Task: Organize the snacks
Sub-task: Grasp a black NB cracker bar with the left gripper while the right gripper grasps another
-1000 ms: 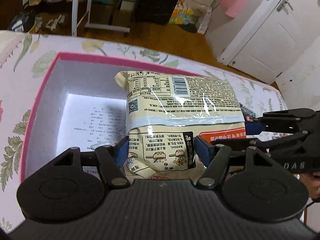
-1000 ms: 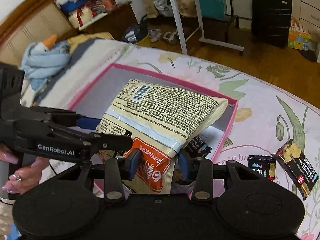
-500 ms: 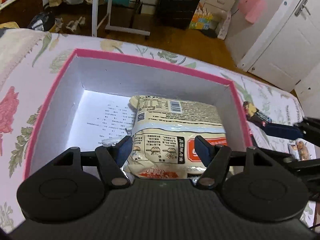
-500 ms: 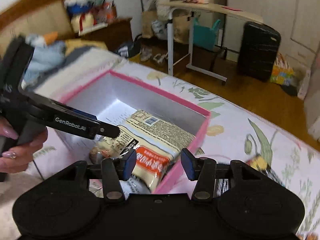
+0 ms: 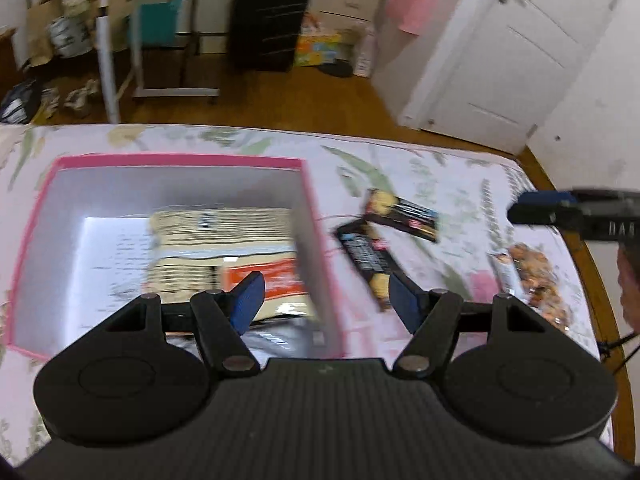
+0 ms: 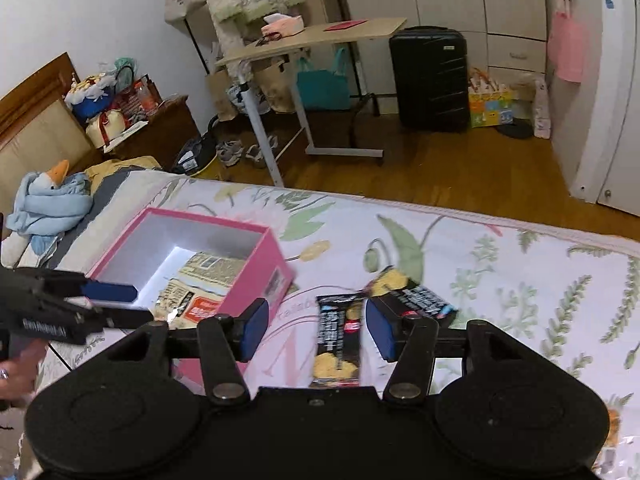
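A cream and orange noodle packet point(image 5: 224, 248) lies flat inside the pink box point(image 5: 180, 161) on the flowered bed. My left gripper point(image 5: 326, 304) hovers open above the box's right wall with nothing between its fingers. Two black snack packets point(image 5: 368, 256) point(image 5: 400, 216) lie on the sheet right of the box, and a nut-printed one point(image 5: 532, 276) lies further right. In the right wrist view my right gripper point(image 6: 316, 330) hangs above the nearer black packet point(image 6: 338, 336), its jaws opening and holding nothing. The box point(image 6: 256, 276) and left gripper point(image 6: 80, 304) are at its left.
The bed's far edge point(image 6: 440, 208) drops to a wooden floor with a rolling table point(image 6: 312, 36), a black suitcase point(image 6: 428, 76) and a white door point(image 5: 500, 60). A blue plush bundle point(image 6: 52, 200) lies at the bed's left. A hand point(image 6: 16, 372) holds the left gripper.
The noodle packet went from tilted between the grippers to lying flat in the box. Both grippers pulled back, rose and swung right; the right jaws let go and widened.
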Tool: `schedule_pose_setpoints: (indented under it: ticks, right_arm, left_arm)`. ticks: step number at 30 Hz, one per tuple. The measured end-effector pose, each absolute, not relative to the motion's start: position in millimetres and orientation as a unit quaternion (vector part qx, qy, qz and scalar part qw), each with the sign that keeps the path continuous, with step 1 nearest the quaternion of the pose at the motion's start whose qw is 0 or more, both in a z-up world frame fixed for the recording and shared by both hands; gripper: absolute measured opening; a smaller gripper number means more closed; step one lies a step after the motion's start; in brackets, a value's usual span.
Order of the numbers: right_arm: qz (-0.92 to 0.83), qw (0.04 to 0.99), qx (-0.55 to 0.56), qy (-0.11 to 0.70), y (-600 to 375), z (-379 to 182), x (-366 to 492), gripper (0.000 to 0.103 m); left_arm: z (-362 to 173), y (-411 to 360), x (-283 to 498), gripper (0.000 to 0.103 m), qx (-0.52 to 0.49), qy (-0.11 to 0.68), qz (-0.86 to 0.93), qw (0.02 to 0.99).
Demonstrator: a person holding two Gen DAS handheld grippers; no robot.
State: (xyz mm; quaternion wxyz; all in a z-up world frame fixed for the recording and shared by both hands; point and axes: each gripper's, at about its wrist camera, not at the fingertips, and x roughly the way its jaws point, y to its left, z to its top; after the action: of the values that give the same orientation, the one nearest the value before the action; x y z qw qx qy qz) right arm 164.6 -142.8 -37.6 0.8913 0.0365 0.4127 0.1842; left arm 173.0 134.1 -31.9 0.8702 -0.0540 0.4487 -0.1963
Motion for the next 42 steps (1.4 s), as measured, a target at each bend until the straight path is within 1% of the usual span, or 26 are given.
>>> schedule_pose_setpoints:
  ticks: [3, 6, 10, 12, 15, 18, 20, 21, 23, 24, 26, 28, 31, 35, 38, 40, 41, 42]
  right_arm:
    - [0.185, 0.891, 0.017, 0.415, -155.5, -40.9, 172.6, 0.06]
    - [0.199, 0.885, 0.018, 0.421, -165.9, -57.8, 188.4, 0.06]
    - [0.209, 0.89, 0.038, 0.402, -183.6, -94.2, 212.4, 0.062]
    - [0.219, 0.893, 0.031, 0.392, -190.3, -112.6, 226.7, 0.064]
    - [0.225, 0.888, 0.018, 0.4, -198.8, -141.9, 255.0, 0.065]
    - [0.237, 0.869, 0.0, 0.435, -203.1, -173.7, 282.2, 0.066]
    - [0.239, 0.857, -0.008, 0.456, -204.9, -187.7, 294.8, 0.066]
    - [0.235, 0.859, 0.001, 0.454, -208.4, -192.1, 299.1, 0.066]
    - [0.234, 0.862, 0.045, 0.447, -217.3, -197.6, 305.6, 0.067]
    - [0.239, 0.858, 0.067, 0.449, -220.2, -201.0, 309.1, 0.07]
    - [0.24, 0.853, 0.076, 0.457, -218.5, -207.7, 314.3, 0.071]
    - [0.24, 0.85, 0.054, 0.465, -210.6, -214.1, 315.7, 0.072]
    - [0.258, 0.847, 0.019, 0.464, -200.4, -219.9, 309.8, 0.073]
    - [0.285, 0.835, -0.009, 0.471, -192.3, -217.8, 300.5, 0.074]
    - [0.276, 0.839, -0.078, 0.463, -178.9, -218.8, 290.8, 0.071]
    - [0.266, 0.843, -0.13, 0.45, -166.7, -219.9, 284.2, 0.073]
    - [0.263, 0.846, -0.142, 0.441, -161.4, -220.1, 282.0, 0.075]
    - [0.261, 0.848, -0.146, 0.438, -158.3, -220.9, 281.9, 0.08]
  left_arm:
    - [-34.6, 100.7, 175.4, 0.068, -0.046, 0.453, -0.213, 0.864]
    - [-40.6, 66.9, 178.0, 0.068, -0.043, 0.458, -0.212, 0.862]
    - [-60.5, 25.1, 190.2, 0.068, -0.068, 0.483, -0.202, 0.849]
    - [-73.0, 4.6, 197.0, 0.068, -0.062, 0.488, -0.19, 0.85]
    - [-95.2, -21.6, 207.0, 0.068, -0.045, 0.483, -0.157, 0.861]
    - [-120.6, -36.8, 216.2, 0.071, -0.03, 0.463, -0.115, 0.878]
    - [-135.4, -42.2, 220.7, 0.071, -0.011, 0.449, -0.086, 0.89]
    - [-143.9, -43.0, 223.5, 0.071, -0.005, 0.444, -0.077, 0.893]
    - [-159.8, -41.4, 229.7, 0.071, -0.003, 0.454, -0.067, 0.889]
    - [-165.4, -40.3, 233.2, 0.072, -0.003, 0.462, -0.065, 0.884]
    - [-178.0, -38.4, 237.0, 0.073, 0.0, 0.483, -0.063, 0.873]
    - [-185.0, -31.8, 236.4, 0.08, -0.019, 0.494, -0.064, 0.867]
    - [-187.0, -28.1, 238.7, 0.085, -0.036, 0.498, -0.074, 0.863]
    - [-189.7, -27.1, 241.8, 0.085, -0.045, 0.486, -0.079, 0.869]
    - [-192.1, -35.2, 241.4, 0.083, -0.019, 0.476, -0.083, 0.875]
    - [-193.2, -36.9, 237.6, 0.081, -0.004, 0.467, -0.097, 0.879]
    - [-194.2, -35.8, 235.9, 0.081, 0.002, 0.464, -0.101, 0.88]
    - [-194.9, -35.7, 235.0, 0.081, 0.006, 0.462, -0.103, 0.881]
